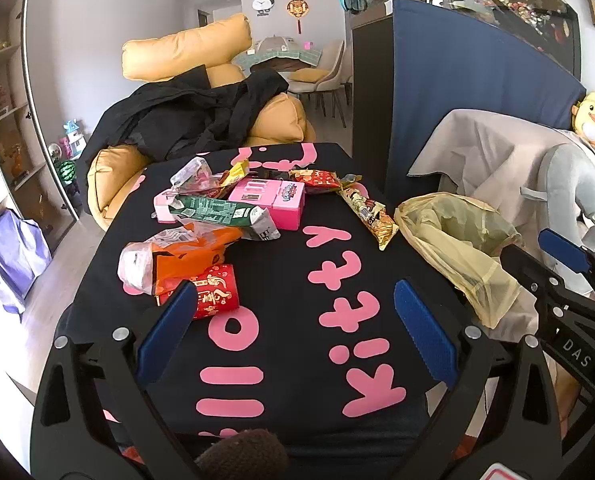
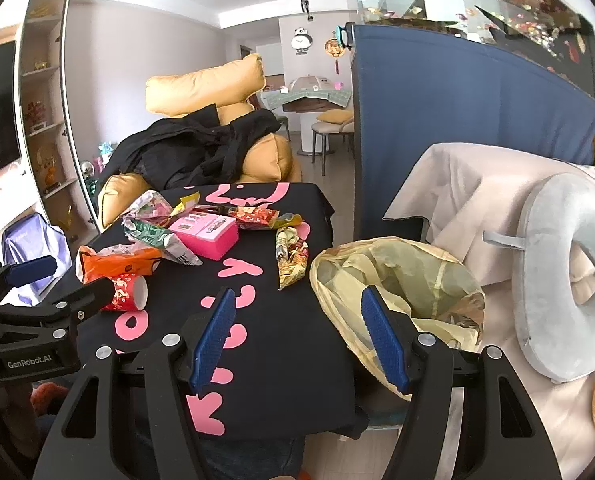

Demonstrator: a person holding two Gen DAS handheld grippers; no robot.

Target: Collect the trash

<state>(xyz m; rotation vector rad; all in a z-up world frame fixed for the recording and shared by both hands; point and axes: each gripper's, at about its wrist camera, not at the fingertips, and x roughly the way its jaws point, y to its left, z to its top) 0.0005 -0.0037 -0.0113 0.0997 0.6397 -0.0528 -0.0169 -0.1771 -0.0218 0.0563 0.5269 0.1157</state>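
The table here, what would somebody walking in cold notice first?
Probably the black cloth with big pink letters covering the table, and the litter heaped at its far left: a pink box, an orange wrapper and a red paper cup. Next, the open yellowish bag hanging at the table's right edge. Both sets of blue-padded fingers stand open and empty in front.

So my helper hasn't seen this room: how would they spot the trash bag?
Find the black cloth with pink letters. At its right edge, beside the beige-draped seat, slumps the trash bag: translucent yellowish plastic, mouth open, unlike the colourful printed wrappers.
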